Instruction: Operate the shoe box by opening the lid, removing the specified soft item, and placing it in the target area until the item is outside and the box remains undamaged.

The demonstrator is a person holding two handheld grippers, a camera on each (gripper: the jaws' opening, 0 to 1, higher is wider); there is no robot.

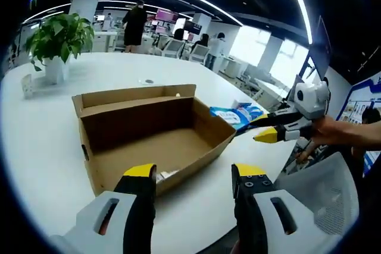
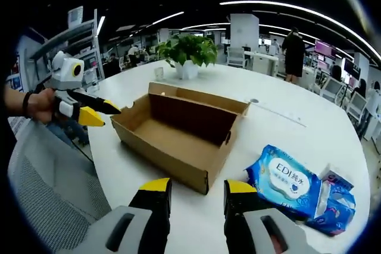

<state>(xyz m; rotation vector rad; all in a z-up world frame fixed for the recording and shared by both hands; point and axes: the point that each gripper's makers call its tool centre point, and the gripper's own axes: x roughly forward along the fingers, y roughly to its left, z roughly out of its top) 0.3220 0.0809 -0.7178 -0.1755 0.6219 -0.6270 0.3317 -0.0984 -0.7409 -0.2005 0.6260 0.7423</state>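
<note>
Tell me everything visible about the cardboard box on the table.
The cardboard box is plain brown corrugated card, rectangular and shallow. It is open, its lid folded back upright along the far long side, and its inside looks empty. A small slot shows on an end wall. It sits flat on the white table, near the edge. The blue tissue pack lies apart from it. Neither hand-held gripper touches it.
</note>
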